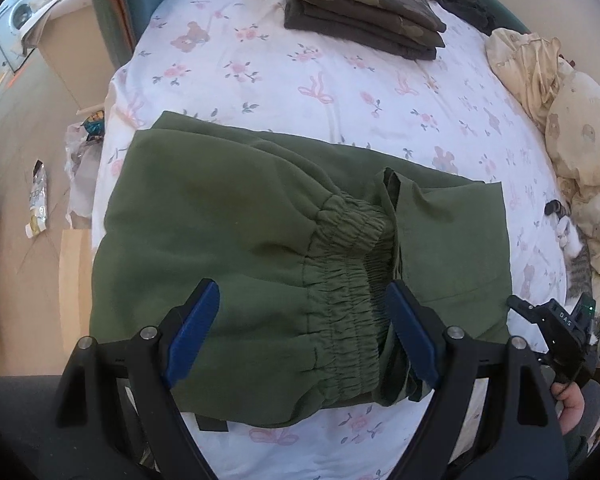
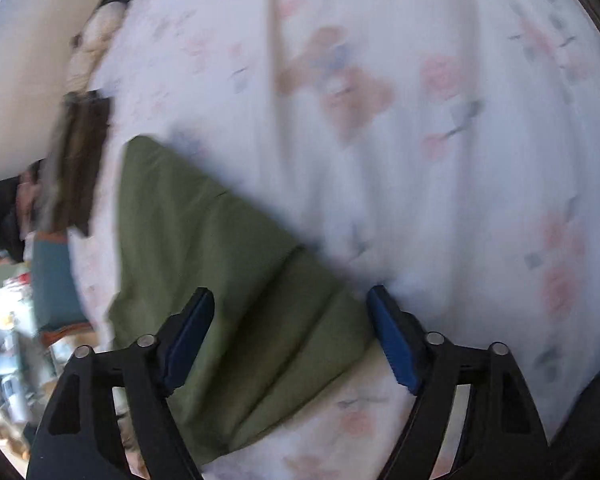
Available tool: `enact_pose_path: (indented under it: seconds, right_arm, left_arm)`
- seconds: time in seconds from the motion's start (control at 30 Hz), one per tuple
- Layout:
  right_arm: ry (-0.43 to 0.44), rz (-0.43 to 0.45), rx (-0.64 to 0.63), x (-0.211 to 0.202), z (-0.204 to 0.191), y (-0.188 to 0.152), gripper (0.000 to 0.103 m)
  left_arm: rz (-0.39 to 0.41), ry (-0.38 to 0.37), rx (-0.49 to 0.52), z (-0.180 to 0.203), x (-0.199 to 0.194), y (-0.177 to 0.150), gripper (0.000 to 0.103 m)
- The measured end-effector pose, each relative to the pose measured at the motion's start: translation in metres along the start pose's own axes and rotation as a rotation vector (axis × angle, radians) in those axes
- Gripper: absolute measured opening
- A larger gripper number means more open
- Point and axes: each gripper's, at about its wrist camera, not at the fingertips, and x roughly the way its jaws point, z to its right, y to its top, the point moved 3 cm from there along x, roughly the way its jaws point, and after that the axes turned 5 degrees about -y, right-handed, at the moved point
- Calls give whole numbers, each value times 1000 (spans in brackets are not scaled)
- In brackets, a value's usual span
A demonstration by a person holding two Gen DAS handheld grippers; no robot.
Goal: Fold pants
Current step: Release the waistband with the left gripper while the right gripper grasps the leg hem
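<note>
Where floral bedsheet [image 1: 260, 76] meets cardboard floor [image 1: 24, 184], folded green pants [image 1: 228, 232], camouflage stack [image 1: 360, 12], left gripper [image 1: 304, 308] and right gripper [image 2: 290, 312] both spread wide.

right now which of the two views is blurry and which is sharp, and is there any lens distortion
Left wrist view: sharp, the green pants show their elastic gathers clearly, the open left gripper crisp too. Right wrist view: smeared by motion, the floral sheet streaked and the pants' edges soft, though the open right gripper stays sharp. Both views bulge with fisheye curvature and have dark corners.
</note>
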Motion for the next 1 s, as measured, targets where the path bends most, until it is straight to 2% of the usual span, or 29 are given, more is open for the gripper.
enact_pose_path:
  seconds: [0.03, 0.13, 0.17, 0.2, 0.27, 0.33, 0.4, 0.5, 0.63, 0.7, 0.77, 0.87, 0.97, 1.0]
  right_arm:
    - [22, -5, -18, 2, -5, -1, 60]
    - [11, 22, -20, 10, -9, 9, 58]
    - [9, 22, -4, 10, -5, 12, 49]
    - [-14, 42, -18, 10, -7, 11, 31]
    - [-34, 92, -82, -19, 3, 15, 13]
    - [23, 155, -159, -38, -15, 14, 10]
    - [97, 242, -290, -63, -44, 5, 9]
    - [187, 292, -444, -87, -80, -12, 7]
    - [311, 298, -635, -106, -130, -44, 7]
    - [354, 283, -694, -108, -145, -59, 6]
    - [394, 254, -756, -107, -157, -78, 6]
    - [429, 205, -835, -97, -178, -100, 6]
    - [419, 183, -930, -86, -191, -122, 6]
    - [418, 173, -947, -82, -193, -127, 6]
  left_arm:
    - [-4, -9, 2, 1, 1, 0, 83]
    - [-11, -13, 14, 6, 4, 1, 83]
    - [-11, -11, 13, 6, 4, 2, 83]
    - [-10, -12, 7, 6, 4, 3, 83]
    - [-4, -18, -9, 3, 2, 4, 83]
    - [-3, -30, -20, 0, -2, 3, 83]
    - [-3, -52, -53, -6, -6, 4, 83]
    - [4, -98, -84, -12, -14, 5, 83]
    - [-15, -124, -98, -14, -27, 9, 83]
    - [-28, -191, -109, -8, -34, 17, 83]
    - [-44, -221, -93, 3, -37, 31, 83]
    - [-39, -274, -70, 29, -41, 58, 81]
    - [-53, -337, -28, 64, -39, 79, 81]
    - [-52, -328, 11, 77, -35, 86, 81]
